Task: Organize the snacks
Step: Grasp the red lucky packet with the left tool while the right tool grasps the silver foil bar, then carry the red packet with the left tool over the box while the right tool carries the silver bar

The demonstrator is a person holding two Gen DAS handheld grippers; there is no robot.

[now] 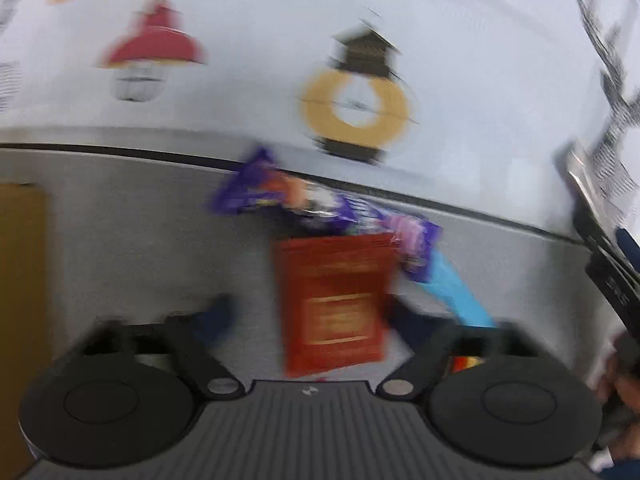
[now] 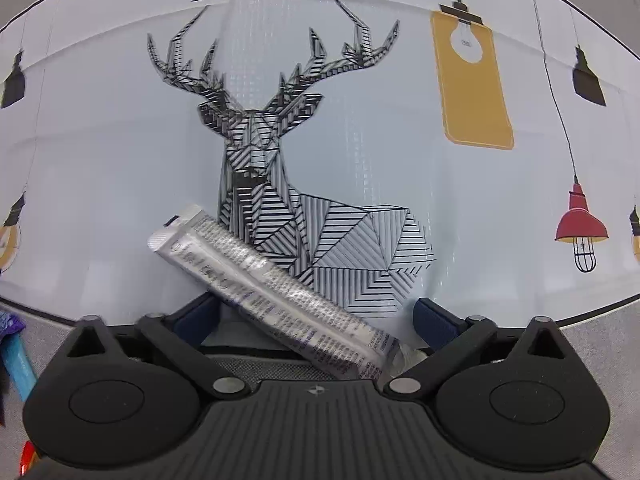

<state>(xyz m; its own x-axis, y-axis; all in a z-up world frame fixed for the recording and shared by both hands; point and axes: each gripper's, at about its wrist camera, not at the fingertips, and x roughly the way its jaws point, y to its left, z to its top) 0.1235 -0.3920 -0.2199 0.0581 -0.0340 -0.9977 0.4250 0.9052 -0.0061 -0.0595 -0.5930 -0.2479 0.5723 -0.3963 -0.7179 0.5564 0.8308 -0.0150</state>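
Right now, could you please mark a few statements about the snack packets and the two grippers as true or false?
1. A flat red packet with gold print lies between the left gripper's fingers. True.
2. The long silver foil stick packet lies straight along the right gripper's fingers. False: it lies slantwise across the gap.
3. A purple wrapper lies beyond the red packet. True.
4. The printed cloth under the silver packet shows a horse. False: it shows a striped deer with antlers.
5. A light blue wrapper lies beside the red packet. True.
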